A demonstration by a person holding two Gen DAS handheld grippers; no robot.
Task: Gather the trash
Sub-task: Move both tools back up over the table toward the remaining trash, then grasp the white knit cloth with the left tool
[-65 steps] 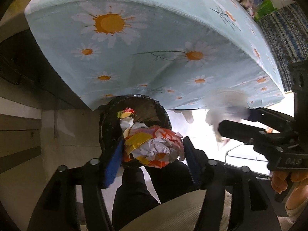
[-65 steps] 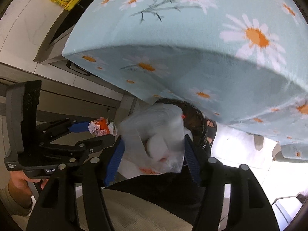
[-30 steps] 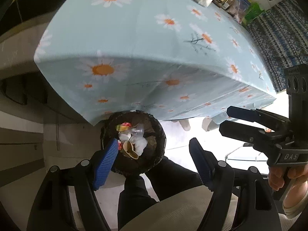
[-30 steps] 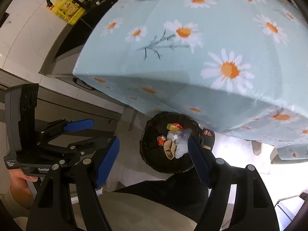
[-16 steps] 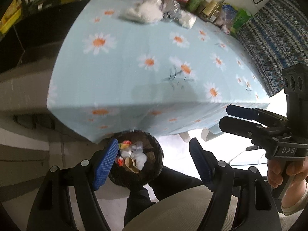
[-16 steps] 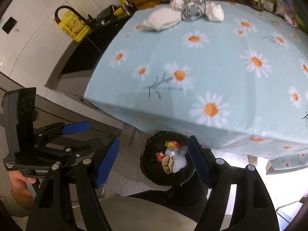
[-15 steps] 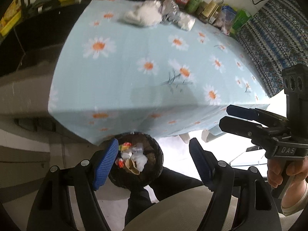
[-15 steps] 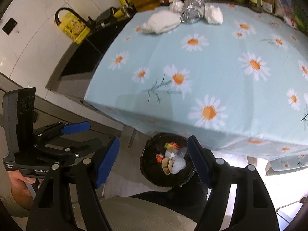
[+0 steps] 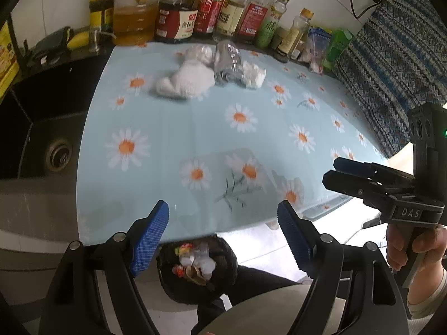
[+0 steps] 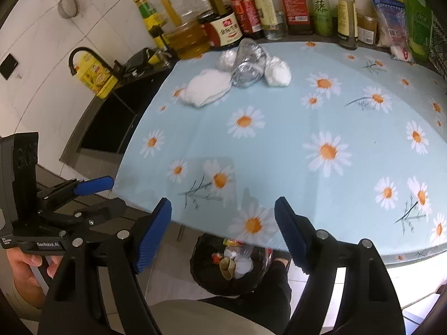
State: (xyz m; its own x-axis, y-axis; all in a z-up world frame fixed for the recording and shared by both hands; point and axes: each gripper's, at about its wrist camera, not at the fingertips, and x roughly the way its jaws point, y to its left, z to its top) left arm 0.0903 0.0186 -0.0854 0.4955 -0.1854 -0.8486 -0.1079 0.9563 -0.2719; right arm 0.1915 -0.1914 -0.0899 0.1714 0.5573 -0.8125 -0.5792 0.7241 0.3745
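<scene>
While both grippers hung over the near edge of the daisy-print surface (image 9: pixel 173 128), I had the left gripper (image 9: pixel 223 229) and right gripper (image 10: pixel 223 226) spread wide, fingers empty. Below that edge sat the bin (image 10: pixel 204 276), already holding scraps. Remaining trash, a crushed bottle (image 10: pixel 248 64) between white wads (image 10: pixel 205 88), lay at the surface's far side, just before the condiment bottles (image 10: pixel 251 8). I judged a long reach risked toppling those, or the slick bottle squirting free.
</scene>
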